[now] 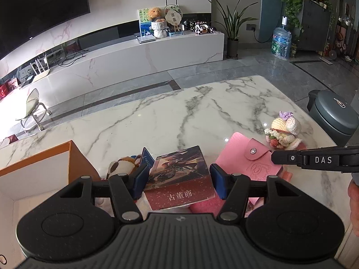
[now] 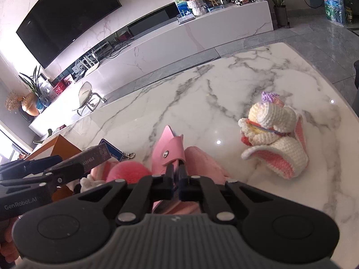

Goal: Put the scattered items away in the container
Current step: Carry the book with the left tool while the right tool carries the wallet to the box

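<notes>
The box held between the left gripper's pads bears "古董商" on its near red face. The right gripper reads "DAS". The left gripper body reads "GenRobot.AI".

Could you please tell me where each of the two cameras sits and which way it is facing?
Left wrist: on the left claw, looking down along it at the box held between its pads; a hand shows at right.
Right wrist: on the right claw, shut on the pink card holder; the left claw enters from the left.
Shared: marble table, crochet toy, orange container.
</notes>
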`<state>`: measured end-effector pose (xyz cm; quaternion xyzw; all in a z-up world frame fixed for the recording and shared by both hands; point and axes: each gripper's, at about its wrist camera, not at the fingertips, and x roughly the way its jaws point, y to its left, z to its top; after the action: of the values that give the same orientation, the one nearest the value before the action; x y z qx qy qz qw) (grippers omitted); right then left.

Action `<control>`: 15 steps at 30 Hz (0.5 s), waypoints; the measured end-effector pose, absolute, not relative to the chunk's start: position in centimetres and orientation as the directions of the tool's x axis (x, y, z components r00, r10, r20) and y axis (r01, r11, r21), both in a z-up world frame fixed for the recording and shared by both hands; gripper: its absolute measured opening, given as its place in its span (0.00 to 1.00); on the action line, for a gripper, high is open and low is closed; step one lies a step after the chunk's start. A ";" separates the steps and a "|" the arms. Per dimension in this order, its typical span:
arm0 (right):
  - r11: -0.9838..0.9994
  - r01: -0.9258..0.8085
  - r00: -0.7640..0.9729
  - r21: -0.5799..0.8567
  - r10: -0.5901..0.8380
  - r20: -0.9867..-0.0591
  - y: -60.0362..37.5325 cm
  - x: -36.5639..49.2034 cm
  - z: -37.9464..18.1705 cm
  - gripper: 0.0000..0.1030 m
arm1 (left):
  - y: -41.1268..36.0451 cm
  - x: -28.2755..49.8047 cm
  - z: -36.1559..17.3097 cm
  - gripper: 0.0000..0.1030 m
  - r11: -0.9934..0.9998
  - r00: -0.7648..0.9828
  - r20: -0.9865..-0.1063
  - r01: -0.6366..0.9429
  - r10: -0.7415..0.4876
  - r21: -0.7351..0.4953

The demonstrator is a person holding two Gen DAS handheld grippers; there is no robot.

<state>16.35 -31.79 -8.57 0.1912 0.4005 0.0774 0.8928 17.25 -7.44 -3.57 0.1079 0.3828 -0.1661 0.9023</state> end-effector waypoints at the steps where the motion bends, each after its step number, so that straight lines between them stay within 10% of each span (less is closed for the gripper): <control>1: 0.916 0.010 0.672 0.400 0.290 -0.681 -31.6 16.2 -8.1 0.03 | -7.2 17.0 -3.4 0.67 0.923 0.656 -0.723 0.380 -0.217 0.068; 15: 0.950 -0.072 0.731 0.304 0.257 -0.632 -28.2 14.3 -2.6 0.01 | -2.1 13.7 0.1 0.67 0.952 0.727 -0.657 0.303 -0.197 0.050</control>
<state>14.30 -28.19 -2.64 0.1304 0.3555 0.0892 0.9212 13.66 -2.12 0.06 0.0770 0.3437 -0.1351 0.9261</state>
